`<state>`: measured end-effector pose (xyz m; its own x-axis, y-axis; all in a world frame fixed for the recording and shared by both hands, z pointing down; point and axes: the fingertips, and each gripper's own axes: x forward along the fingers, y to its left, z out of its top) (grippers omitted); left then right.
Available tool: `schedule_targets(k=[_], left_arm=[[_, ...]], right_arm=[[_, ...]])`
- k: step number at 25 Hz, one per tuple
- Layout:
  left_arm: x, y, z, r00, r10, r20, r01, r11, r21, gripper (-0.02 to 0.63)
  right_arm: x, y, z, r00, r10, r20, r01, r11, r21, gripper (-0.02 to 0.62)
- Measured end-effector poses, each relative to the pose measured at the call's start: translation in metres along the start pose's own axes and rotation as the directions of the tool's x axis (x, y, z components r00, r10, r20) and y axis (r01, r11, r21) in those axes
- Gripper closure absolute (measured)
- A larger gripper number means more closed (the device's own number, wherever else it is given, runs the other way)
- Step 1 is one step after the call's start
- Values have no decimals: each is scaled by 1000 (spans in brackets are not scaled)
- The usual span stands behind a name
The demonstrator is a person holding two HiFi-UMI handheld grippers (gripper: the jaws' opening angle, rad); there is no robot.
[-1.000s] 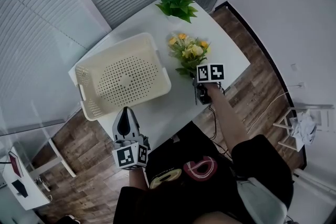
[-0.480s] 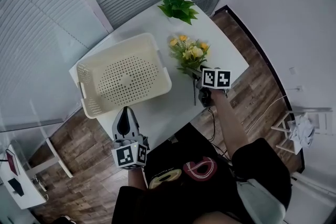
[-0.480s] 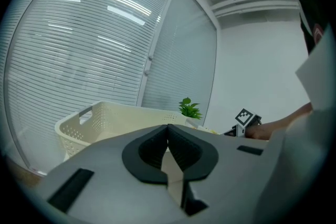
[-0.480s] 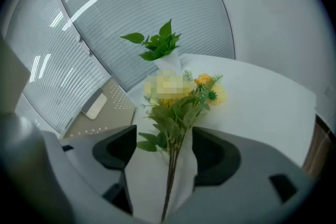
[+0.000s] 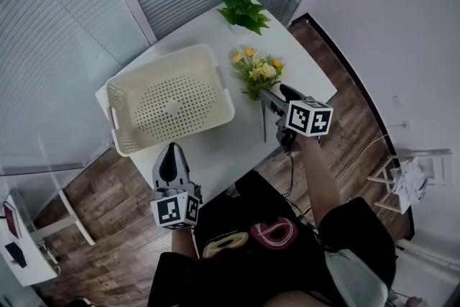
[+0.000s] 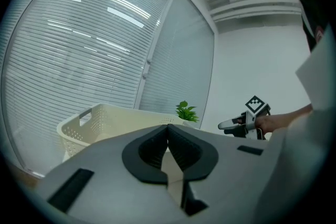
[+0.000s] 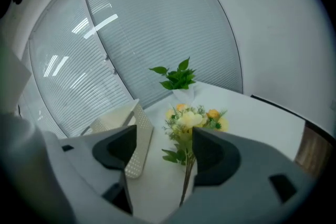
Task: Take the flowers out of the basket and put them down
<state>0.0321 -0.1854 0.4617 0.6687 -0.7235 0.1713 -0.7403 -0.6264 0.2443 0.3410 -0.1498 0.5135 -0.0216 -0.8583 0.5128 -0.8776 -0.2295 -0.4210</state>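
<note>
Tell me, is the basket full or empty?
Empty. The basket shows only its bare, holed bottom. The flowers lie outside it, on the table beside it.

worktop (image 5: 219,151): white, rectangular | basket (image 5: 159,61): cream, perforated, sat upright on left half | flowers (image 5: 259,72): lay flat just right of basket, not touching it, blooms toward far corner, stems toward near edge | potted plant (image 5: 243,9): stood at far corner
</note>
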Motion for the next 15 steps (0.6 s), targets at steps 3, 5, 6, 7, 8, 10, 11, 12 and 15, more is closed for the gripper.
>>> schedule_targets(k=[3,5,6,7,8,10,11,12,15], left_arm=[[-5,-2,3,1000,-13,5,13,1000,3,589],[-8,-3,6,1000,-24,13,24,1000,6,589],[-11,-3,8,999,-29,20,29,1000,7,589],[-14,-3,10,999,-34,27,33,999,8,589],[-17,-3,13,999,-38,33,38,999,10,589],[-23,-4,18,998,-48,47,47,999,14,589],[-25,-5,20,997,-51,53,50,999,15,589],[-29,-5,22,997,-52,59,51,999,19,589],[-39,-5,32,995,-60,80,57,998,39,589]], right_arm=[[-16,16,14,996,35,80,-34,999,-15,278],[-26,24,23,990,37,133,-30,998,-57,279],[-31,27,28,986,33,161,-21,997,-76,279],[-37,32,32,981,34,189,-18,996,-86,279],[-43,36,34,976,40,212,-21,996,-89,279],[-54,48,36,968,63,242,-40,994,-99,279],[-58,55,34,965,78,251,-51,992,-113,281],[-62,63,32,962,92,257,-59,989,-132,281],[-72,84,21,952,117,282,-61,978,-199,286]])
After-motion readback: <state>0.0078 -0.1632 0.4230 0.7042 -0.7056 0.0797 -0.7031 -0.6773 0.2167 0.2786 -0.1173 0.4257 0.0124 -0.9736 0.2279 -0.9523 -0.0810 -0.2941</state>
